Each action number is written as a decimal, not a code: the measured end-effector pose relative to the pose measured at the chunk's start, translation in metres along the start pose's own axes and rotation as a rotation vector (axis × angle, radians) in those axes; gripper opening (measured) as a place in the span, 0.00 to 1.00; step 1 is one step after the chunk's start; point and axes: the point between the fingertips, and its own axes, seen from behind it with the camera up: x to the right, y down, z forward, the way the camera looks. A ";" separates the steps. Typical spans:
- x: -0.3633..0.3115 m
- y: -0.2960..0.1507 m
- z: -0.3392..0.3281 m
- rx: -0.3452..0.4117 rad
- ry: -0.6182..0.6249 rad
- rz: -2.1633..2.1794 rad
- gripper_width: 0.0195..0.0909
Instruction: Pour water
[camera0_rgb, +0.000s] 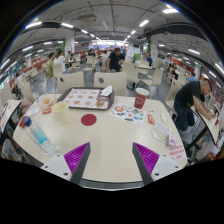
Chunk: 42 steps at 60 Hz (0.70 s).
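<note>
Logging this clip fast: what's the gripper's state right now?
Gripper: open, holding nothing; only bare table lies between its fingers.

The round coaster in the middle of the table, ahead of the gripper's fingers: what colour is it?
Red. The coaster shows in the gripper view, beyond the open gripper.

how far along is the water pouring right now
Nothing looks done yet. The gripper is open and empty above the table; no thing stands between its fingers. The water bottle lies off to one side, the red cup stands beyond the fingers. Still left, probably: grasp the bottle, carry it to a cup, tip it.
</note>
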 end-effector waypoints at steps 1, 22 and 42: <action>0.001 0.000 -0.002 -0.001 0.004 0.001 0.92; -0.058 0.076 -0.015 -0.078 0.069 0.024 0.92; -0.251 0.103 -0.003 -0.009 -0.083 0.057 0.92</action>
